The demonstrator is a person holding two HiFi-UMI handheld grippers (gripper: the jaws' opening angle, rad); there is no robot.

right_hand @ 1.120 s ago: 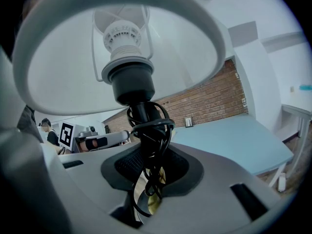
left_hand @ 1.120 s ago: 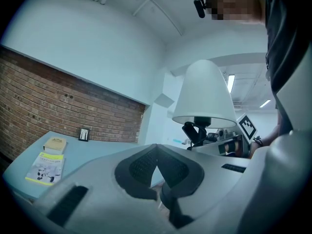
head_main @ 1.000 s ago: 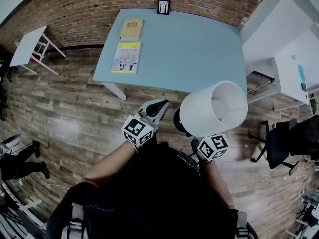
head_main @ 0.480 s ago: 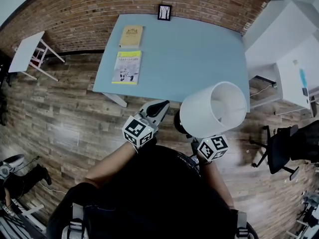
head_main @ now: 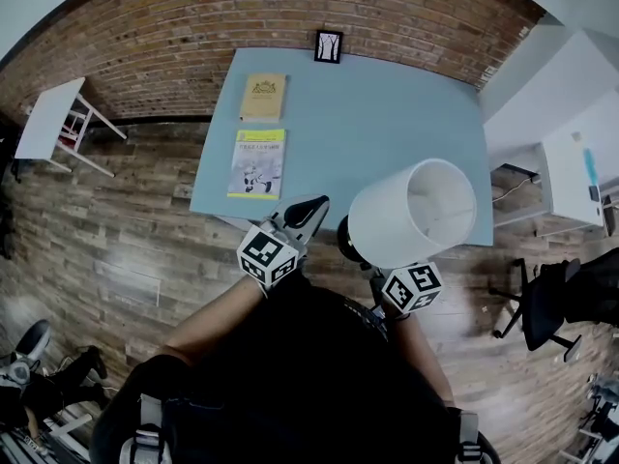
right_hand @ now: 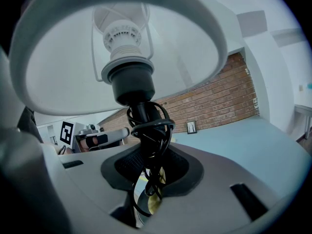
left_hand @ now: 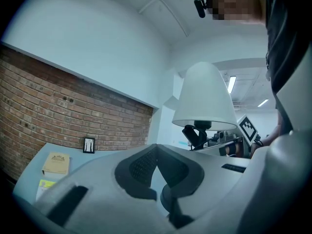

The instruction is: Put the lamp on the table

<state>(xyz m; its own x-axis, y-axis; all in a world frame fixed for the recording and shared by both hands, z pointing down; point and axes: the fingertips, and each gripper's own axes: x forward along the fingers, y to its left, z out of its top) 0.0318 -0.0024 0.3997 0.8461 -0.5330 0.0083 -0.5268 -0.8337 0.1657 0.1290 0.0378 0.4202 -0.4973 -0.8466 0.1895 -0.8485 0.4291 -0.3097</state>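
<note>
Close in front of the person's chest, the right gripper [right_hand: 148,168] is clamped on the black stem of the lamp [head_main: 414,211]. The lamp is upright, with a black cord looped round the stem, a white bulb in a black socket and a wide white shade. Just to its left, the left gripper [left_hand: 157,152] points forward, its jaws closed on nothing. The shade hangs in the air over the near right edge of the light blue table [head_main: 387,104].

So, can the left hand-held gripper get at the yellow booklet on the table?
Probably yes: the left hand-held gripper holds nothing, and the yellow booklet lies unobstructed at the edge of the table.
</note>
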